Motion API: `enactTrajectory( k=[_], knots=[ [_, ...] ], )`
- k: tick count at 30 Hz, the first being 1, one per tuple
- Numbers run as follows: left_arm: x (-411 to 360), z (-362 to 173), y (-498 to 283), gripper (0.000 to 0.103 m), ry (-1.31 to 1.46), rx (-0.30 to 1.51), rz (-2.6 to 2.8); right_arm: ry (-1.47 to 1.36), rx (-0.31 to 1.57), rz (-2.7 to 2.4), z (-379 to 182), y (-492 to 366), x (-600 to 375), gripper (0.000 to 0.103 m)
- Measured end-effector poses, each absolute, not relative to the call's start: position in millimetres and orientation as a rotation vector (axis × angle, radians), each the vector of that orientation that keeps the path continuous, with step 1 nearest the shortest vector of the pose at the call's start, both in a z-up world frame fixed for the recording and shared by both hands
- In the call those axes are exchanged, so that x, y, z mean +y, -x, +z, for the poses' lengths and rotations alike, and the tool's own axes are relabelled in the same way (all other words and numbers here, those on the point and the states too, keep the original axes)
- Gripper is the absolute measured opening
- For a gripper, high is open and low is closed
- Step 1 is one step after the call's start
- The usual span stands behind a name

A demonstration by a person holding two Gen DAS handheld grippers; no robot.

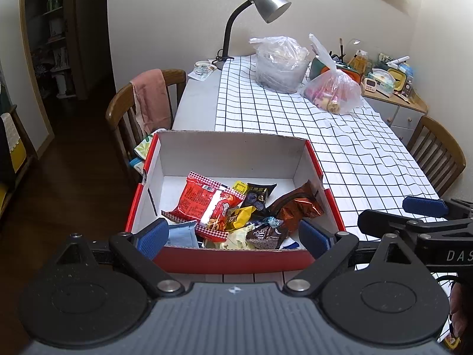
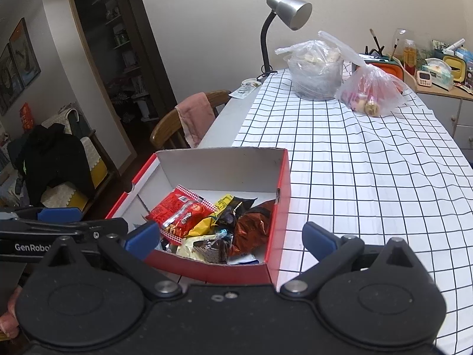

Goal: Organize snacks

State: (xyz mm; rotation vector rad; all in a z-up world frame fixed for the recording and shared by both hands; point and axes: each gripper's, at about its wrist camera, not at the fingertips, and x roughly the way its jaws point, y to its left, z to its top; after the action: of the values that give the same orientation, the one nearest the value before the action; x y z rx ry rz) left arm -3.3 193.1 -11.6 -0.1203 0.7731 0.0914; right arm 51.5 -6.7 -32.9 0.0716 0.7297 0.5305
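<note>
A red cardboard box (image 1: pixel 313 159) with a white inside sits at the near left corner of the table. It holds several snack packets: a red one (image 1: pixel 207 204), a shiny brown one (image 1: pixel 298 207), a dark one (image 1: pixel 260 195), a yellow one (image 1: pixel 242 216) and a blue one (image 1: pixel 183 235). My left gripper (image 1: pixel 233 238) is open over the box's near wall with nothing in it. My right gripper (image 2: pixel 231 240) is open too and empty, hovering at the box's near right corner (image 2: pixel 270 269). The red packet (image 2: pixel 180 216) and the brown packet (image 2: pixel 251 227) also show in the right wrist view.
A checked cloth (image 1: pixel 340 148) covers the table. Two plastic bags (image 1: pixel 280 65) (image 1: pixel 334 88) and a desk lamp (image 1: pixel 266 3) stand at the far end. Wooden chairs flank the table, one (image 1: pixel 124 109) draped with a pink towel, one (image 1: pixel 437 148) on the right. A cluttered sideboard (image 1: pixel 396 100) lies beyond.
</note>
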Motion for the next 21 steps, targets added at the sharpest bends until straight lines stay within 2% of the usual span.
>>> enactTrajectory(
  k=[21],
  knots=[
    [190.1, -14.2, 4.8, 0.095, 0.125, 0.78, 0.102, -0.077, 0.737, 0.519, -33.8, -50.0, -8.7, 0.103]
  ],
)
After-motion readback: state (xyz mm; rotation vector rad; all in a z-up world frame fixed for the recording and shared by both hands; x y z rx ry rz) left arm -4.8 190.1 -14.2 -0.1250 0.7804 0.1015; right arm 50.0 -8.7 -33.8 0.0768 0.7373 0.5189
